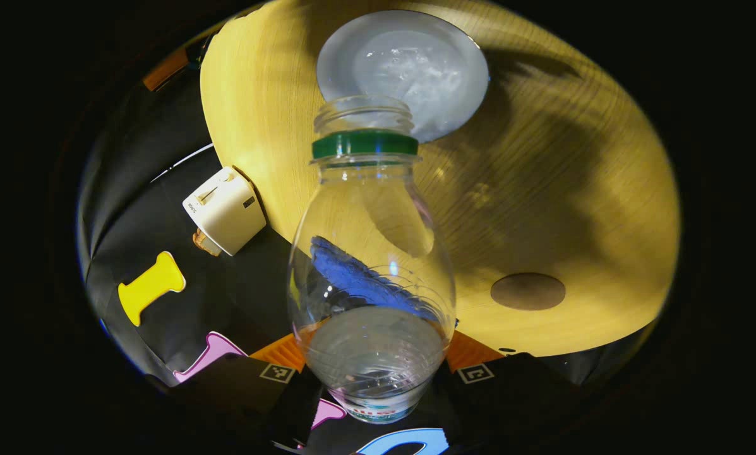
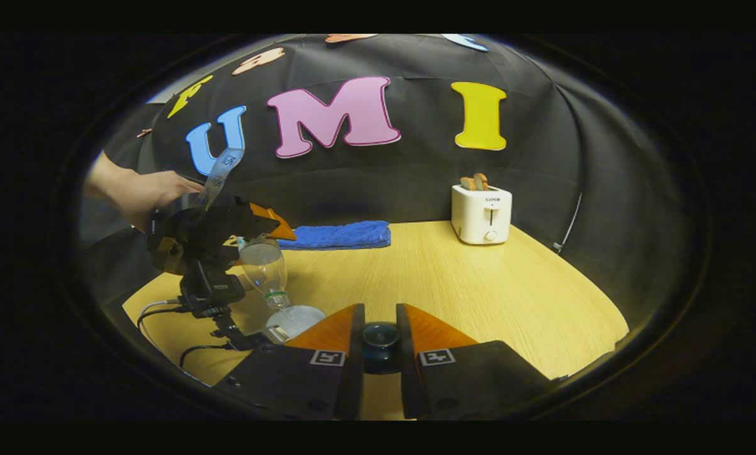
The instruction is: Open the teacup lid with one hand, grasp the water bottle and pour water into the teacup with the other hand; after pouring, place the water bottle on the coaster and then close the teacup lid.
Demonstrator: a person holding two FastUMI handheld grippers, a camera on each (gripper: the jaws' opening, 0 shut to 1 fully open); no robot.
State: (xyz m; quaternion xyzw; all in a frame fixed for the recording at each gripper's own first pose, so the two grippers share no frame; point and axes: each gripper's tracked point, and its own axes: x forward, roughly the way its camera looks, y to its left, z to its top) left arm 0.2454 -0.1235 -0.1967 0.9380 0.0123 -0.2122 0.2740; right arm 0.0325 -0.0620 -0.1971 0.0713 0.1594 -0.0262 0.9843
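Bottle [image 1: 371, 278], one, clear, uncapped: clamped between the left gripper's [image 1: 378, 373] fingers, tipped mouth-down over one teacup [image 1: 409, 69] on the table [image 1: 573, 189]. Lid [image 2: 379, 335], one: pinched in the right gripper [image 2: 379, 344]. Coaster [image 1: 528, 291], one. Toaster [image 2: 482, 213], one. Blue towel [image 2: 340, 235], one.

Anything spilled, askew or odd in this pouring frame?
No spill shows. The water bottle, shut in the left gripper, is tipped mouth-down over the open teacup, as pouring needs. The right gripper holds the lid aside. Nothing stands out.
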